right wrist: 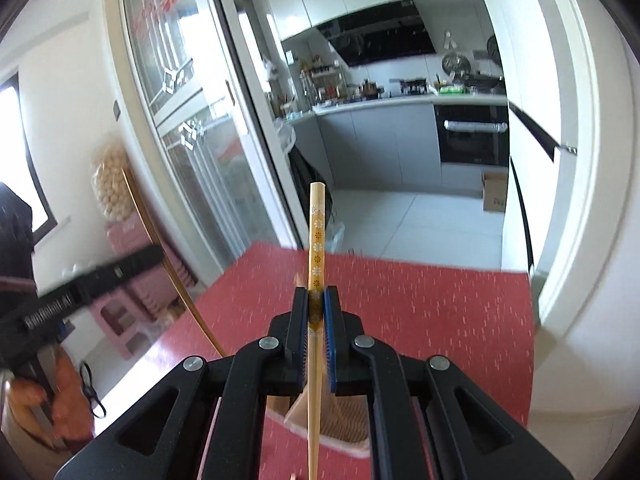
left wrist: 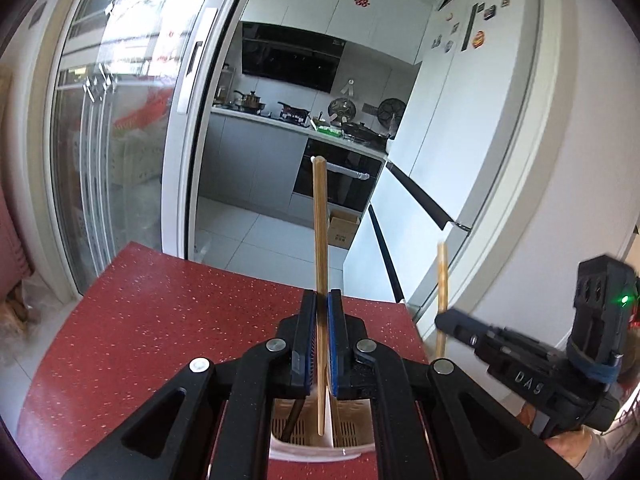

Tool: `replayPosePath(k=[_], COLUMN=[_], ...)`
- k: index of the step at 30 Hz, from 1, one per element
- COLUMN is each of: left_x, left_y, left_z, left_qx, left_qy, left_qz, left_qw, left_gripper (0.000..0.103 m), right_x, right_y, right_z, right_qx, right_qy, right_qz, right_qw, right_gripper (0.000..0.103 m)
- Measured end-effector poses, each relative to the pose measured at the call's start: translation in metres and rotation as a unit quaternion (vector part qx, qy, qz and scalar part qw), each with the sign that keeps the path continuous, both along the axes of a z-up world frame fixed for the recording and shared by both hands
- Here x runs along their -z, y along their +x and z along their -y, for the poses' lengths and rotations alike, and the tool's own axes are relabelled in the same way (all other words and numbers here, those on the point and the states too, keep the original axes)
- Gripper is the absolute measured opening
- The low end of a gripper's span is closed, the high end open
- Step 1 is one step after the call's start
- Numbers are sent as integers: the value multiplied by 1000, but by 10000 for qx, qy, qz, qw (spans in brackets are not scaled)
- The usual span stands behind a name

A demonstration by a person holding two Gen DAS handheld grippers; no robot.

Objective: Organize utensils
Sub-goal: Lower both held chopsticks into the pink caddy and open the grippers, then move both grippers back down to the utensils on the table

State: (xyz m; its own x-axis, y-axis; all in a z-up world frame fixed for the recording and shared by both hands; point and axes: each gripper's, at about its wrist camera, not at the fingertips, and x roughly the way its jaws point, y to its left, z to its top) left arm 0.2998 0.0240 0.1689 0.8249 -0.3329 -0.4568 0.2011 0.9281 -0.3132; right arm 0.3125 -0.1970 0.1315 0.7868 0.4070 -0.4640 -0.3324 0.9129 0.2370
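My left gripper [left wrist: 322, 300] is shut on a plain wooden chopstick [left wrist: 319, 224] that stands upright, its tip hanging over a beige utensil holder [left wrist: 316, 432] on the red table [left wrist: 160, 320]. My right gripper [right wrist: 316, 296] is shut on a yellow chopstick with a flower pattern [right wrist: 317, 236], also upright, above the same holder [right wrist: 344, 420]. In the left wrist view the right gripper [left wrist: 444, 318] shows at the right with its chopstick [left wrist: 442, 272]. The left gripper [right wrist: 152, 254] appears blurred at the left of the right wrist view.
A dark utensil handle [left wrist: 294, 416] leans inside the holder. Beyond the table's far edge a sliding glass door [left wrist: 120, 140] opens onto a kitchen with a white fridge [left wrist: 440, 140] and a cardboard box [left wrist: 342, 226] on the floor. A person's hand [right wrist: 60, 408] grips the left tool.
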Motion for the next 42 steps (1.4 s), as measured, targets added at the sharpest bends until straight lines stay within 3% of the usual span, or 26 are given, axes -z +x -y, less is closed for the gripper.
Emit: replayPosePath(k=[10,19,28,35,42], left_x=[34,58,93,105,106], left_y=[27,22,13,9,-2], left_z=[10,26,39,38,34], left_qx=[-42,63,99,27,-129], left_qy=[90,318,859,1149,1196], left_qz=[-121,-96,-220,-352,-477], left_qw=[9999,9994,9960,9928,9916], left_gripper=[35,35,35,35,35], right_x=[15,54,90,95,98], right_y=[28,30,23,31,37], right_z=[-21,-34,-38,-41,-39], right_qx=[124,139,-54,-230,-324], right_qy=[-184,-708,-898,-803,-656], right_qz=[676,849,567,229,-155], right_qw=[9975,9938,9943,9962,9972], right_gripper=[8,8,8,9,10])
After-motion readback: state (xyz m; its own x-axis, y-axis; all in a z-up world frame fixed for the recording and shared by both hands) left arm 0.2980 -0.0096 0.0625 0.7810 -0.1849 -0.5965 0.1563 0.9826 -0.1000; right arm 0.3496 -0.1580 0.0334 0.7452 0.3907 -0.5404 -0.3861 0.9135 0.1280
